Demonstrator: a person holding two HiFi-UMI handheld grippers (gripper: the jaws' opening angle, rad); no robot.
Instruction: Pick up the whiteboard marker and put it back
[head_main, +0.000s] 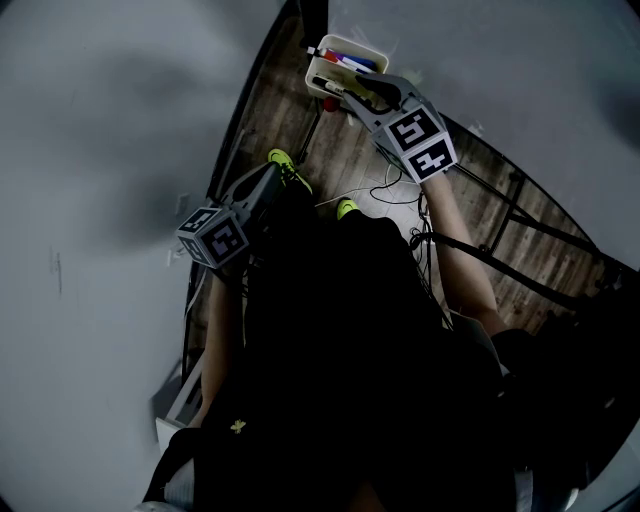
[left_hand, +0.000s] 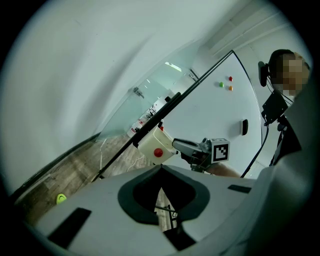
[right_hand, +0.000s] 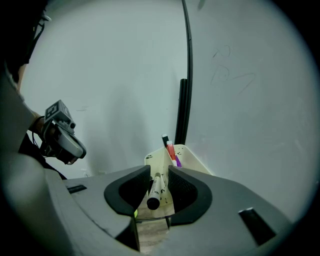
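A black-capped whiteboard marker (right_hand: 156, 189) lies between the jaws of my right gripper (right_hand: 160, 180), its far end pointing into the cream pen tray (right_hand: 156, 159). A gap shows between the marker and the right pad, so the jaws stand open around it. In the head view the right gripper (head_main: 348, 95) is at the tray (head_main: 316, 68), which holds red, blue and purple markers (head_main: 345, 62). My left gripper (head_main: 283, 172) hangs low at the left, apart from the tray. Its fingertips meet, with nothing between them (left_hand: 160, 172).
The tray hangs at the bottom edge of a whiteboard (right_hand: 240, 100) on a black frame (right_hand: 184, 107). Coloured magnets (left_hand: 230, 79) and a black eraser (left_hand: 244, 127) sit on the board. Below are a wooden floor (head_main: 500, 215), white cables (head_main: 385, 190) and the person's neon shoes (head_main: 346, 208).
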